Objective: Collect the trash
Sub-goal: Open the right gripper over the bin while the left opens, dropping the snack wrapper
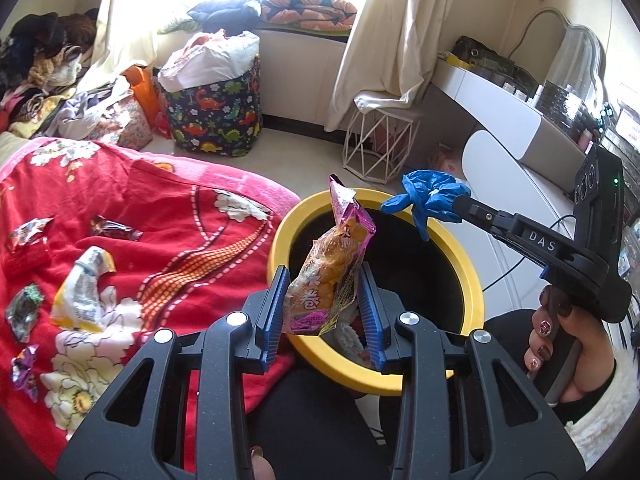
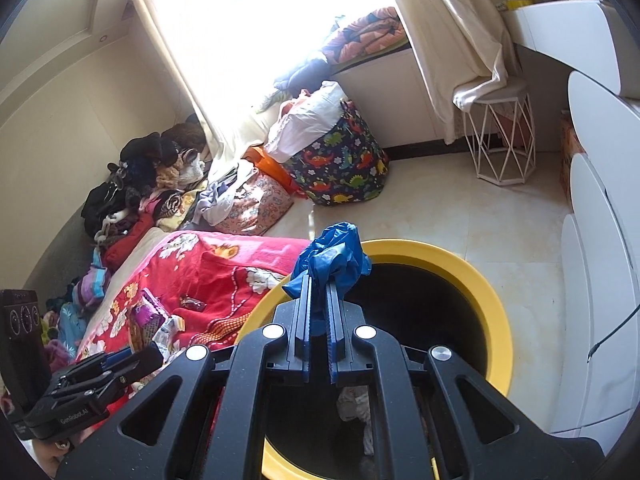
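Both claws hung over the yellow bin, each with a piece of trash.

The left claw (image 1: 324, 300) was clamped on a purple snack wrapper (image 1: 332, 276) above the yellow bin (image 1: 472, 264); the right claw (image 2: 320, 300), pinched fully together, gripped a crumpled blue glove (image 2: 332, 256) over the far rim. The glove overhung the edge, so a release there could drop it onto the floor. More wrappers (image 1: 84, 292) lay on the red blanket (image 1: 168, 216) just beside the bin; nothing blocked the opening.
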Demonstrator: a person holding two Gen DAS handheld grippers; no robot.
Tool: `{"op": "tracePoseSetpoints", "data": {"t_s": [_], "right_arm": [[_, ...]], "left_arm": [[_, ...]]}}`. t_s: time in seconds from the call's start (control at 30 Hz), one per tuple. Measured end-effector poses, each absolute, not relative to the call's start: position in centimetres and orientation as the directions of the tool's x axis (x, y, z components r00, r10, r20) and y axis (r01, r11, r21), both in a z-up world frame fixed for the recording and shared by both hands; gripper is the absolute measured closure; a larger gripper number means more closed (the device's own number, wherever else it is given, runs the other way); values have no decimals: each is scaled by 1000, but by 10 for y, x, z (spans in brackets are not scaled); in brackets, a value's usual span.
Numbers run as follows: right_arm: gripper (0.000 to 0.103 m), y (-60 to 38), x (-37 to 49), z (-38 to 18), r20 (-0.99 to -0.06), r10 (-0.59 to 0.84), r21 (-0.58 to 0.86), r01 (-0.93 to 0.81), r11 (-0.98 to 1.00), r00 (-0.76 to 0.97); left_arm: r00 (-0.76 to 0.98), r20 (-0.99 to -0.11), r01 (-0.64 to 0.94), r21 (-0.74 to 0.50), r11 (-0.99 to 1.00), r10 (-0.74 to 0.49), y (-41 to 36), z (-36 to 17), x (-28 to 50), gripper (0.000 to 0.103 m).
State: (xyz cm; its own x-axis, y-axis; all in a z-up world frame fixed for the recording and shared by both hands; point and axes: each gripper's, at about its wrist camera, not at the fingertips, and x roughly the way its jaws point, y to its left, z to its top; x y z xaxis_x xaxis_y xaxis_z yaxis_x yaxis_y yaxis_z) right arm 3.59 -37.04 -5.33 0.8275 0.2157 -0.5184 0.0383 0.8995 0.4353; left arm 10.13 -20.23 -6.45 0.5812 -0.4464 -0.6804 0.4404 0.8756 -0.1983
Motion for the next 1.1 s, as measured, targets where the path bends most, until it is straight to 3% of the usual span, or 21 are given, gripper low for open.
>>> {"op": "tracePoseSetpoints", "data": {"t_s": [0.8, 0.9, 0.93, 1.03, 1.1], "right_arm": [[95, -390, 44, -72, -567, 223, 469, 89, 879, 793], [68, -395, 43, -73, -566, 202, 479, 119, 870, 799], [59, -397, 43, -73, -562, 198, 486, 127, 864, 803], [55, -402, 42, -74, -554, 191, 493, 135, 860, 810], [50, -402, 43, -74, -554, 186, 490, 137, 861, 812]], "left_arm": [[473, -736, 478, -247, 843, -484, -251, -109, 133, 75], [474, -734, 480, -247, 841, -487, -251, -110, 134, 58], [476, -732, 476, -251, 843, -487, -251, -110, 133, 48], [497, -722, 460, -253, 851, -482, -246, -106, 129, 17], [520, -713, 451, -240, 860, -471, -242, -102, 125, 11]]}}
